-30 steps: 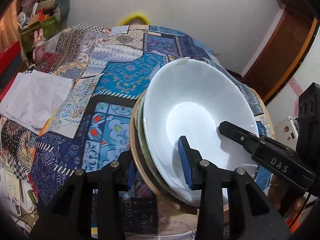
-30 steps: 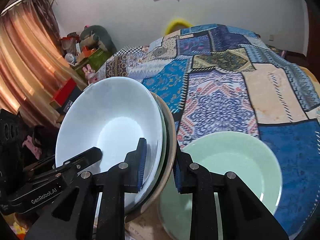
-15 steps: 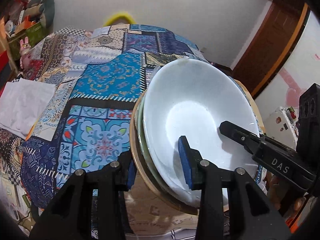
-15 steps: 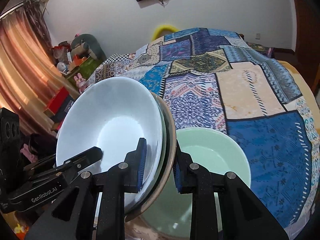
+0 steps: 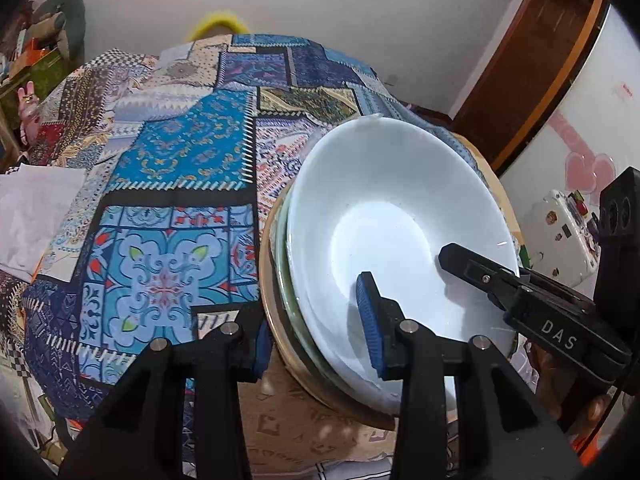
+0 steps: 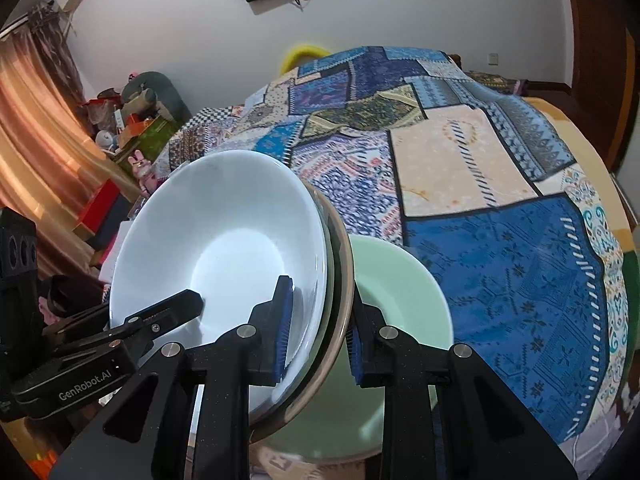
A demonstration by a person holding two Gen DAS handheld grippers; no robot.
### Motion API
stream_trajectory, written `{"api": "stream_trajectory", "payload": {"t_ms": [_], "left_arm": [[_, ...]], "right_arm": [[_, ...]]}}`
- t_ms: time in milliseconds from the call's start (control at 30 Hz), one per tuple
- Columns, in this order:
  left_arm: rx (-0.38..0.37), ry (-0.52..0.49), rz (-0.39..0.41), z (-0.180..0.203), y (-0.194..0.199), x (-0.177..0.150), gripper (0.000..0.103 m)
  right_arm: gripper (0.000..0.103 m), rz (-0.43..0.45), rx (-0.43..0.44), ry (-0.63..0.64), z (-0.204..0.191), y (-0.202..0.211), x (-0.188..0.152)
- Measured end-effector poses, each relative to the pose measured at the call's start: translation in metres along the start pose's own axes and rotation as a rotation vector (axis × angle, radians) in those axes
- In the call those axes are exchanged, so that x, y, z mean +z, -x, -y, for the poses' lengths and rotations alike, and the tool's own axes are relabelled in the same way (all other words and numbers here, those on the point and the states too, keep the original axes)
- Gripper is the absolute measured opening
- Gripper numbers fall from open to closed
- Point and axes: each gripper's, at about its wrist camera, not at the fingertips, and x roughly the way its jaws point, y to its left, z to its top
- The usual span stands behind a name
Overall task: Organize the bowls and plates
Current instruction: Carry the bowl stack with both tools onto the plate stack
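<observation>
- Your left gripper (image 5: 320, 328) and right gripper (image 6: 318, 330) both clamp the stack of bowls (image 5: 384, 216).
- A green bowl (image 6: 400, 280) sits on the patchwork cloth (image 6: 500, 248) beneath.

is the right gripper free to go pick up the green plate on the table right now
Probably not. The right gripper is shut on the rim of the stack of dishes, which the left gripper also grips. The green plate lies beneath the stack, partly covered by it.

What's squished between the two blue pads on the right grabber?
The right gripper pinches the rim of a stack: a white bowl nested on plates, with a tan plate outermost. The right wrist view shows it.
</observation>
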Motion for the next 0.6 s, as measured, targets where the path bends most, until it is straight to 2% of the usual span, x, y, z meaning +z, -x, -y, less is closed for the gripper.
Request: {"api": "stream_trajectory", "payload": {"t_ms": [600], "left_arm": [[-0.007, -0.024, -0.118, 0.014, -0.046, -0.006, 0.038]], "right_arm": [[0.022, -0.08, -0.021, -0.073, 0.036, -0.017, -0.015]]}}
